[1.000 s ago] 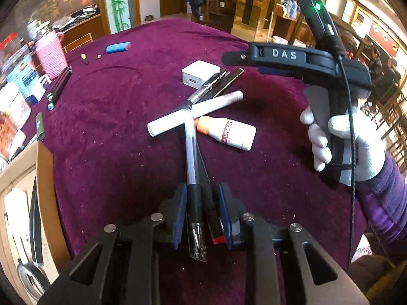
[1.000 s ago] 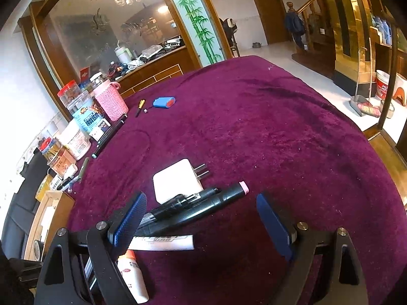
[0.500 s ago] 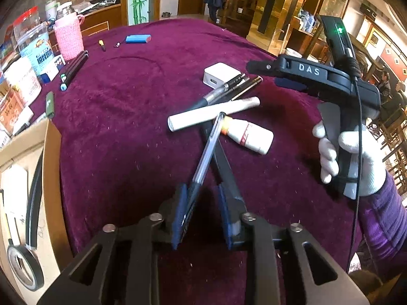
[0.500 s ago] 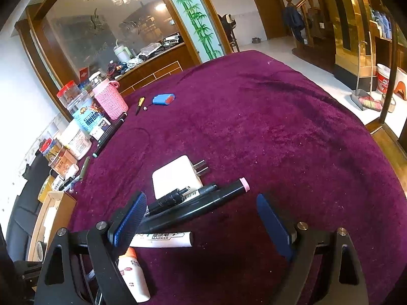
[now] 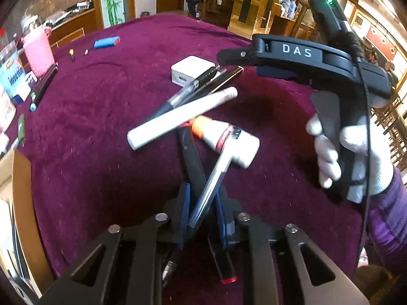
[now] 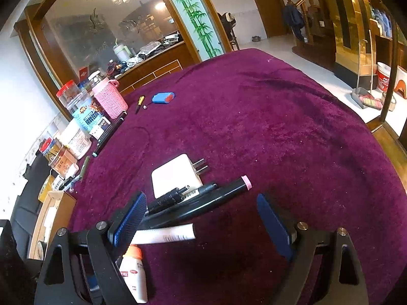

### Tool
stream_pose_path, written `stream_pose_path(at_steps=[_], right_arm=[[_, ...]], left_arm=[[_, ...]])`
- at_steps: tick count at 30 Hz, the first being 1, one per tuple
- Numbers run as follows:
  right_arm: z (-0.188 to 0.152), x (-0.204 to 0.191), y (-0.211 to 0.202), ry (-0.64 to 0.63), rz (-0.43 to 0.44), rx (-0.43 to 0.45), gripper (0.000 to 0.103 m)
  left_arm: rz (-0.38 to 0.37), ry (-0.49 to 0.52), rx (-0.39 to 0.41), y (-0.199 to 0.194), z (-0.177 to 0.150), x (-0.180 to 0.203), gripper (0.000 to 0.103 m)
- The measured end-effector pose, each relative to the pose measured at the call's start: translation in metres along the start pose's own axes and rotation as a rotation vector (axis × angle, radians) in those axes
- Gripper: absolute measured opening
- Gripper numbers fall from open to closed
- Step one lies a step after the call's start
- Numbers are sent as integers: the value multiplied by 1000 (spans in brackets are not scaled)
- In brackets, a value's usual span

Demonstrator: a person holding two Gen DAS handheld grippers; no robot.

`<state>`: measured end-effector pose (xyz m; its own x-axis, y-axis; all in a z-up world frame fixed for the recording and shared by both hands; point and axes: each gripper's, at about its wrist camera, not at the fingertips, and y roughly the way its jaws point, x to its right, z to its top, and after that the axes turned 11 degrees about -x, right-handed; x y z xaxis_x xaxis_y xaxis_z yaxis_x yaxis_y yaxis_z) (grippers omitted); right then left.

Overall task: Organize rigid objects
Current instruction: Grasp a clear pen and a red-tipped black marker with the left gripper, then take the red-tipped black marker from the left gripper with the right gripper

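Note:
My left gripper [image 5: 202, 209] is shut on a clear pen [image 5: 215, 175], which tilts up to the right over a black marker with a red end [image 5: 193, 162] lying on the cloth. Ahead lie a white marker [image 5: 178, 117], a small white bottle with an orange cap [image 5: 229, 137], two dark pens [image 5: 201, 86] and a white charger [image 5: 192, 72]. My right gripper [image 6: 201, 218] is open above the pile; the black pink-tipped marker [image 6: 203, 200], the white marker [image 6: 165, 236] and the charger [image 6: 175, 178] lie between its fingers. It also shows in the left wrist view [image 5: 300, 58].
A purple cloth table [image 6: 279, 139] carries a blue battery pack [image 6: 162, 97], a small screwdriver [image 6: 139, 103], a pink knitted cup [image 6: 109, 100] and several jars [image 6: 76, 117] along the left edge. A cardboard box [image 5: 23, 203] stands at the near left.
The clear pen in my left gripper has swung from pointing straight ahead to tilting right, and the gripper has moved closer to the pile. The right gripper has barely moved.

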<state>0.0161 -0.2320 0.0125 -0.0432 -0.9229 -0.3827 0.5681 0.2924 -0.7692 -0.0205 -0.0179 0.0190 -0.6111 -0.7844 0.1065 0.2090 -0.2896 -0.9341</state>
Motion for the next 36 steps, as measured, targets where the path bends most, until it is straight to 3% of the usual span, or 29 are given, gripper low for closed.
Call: stream_pose_path(at_steps=[5,7,15,20,26,36], right_arm=[[0,0,0,1,-1,-1,91],[0,-1,1,1,-1,-6,91],[0,6,5,28,14,-23,91],[-1,6,6,22,19,-28,91],[-1,7,6,39,19,-22,91],[-1,12,6,59,18,-26,91]], left_arm=[[41,-20,3,-7,-17,-8,16],[22,-43,10,-7,-18,-11,16],[-183,-169,149,-43,-36,-23,15],[-267,-286,151,-43,-44,-38,15],[-191,-355,107,-31,-56,-49,18],[112,-242,39,-23,-67,-29,18]])
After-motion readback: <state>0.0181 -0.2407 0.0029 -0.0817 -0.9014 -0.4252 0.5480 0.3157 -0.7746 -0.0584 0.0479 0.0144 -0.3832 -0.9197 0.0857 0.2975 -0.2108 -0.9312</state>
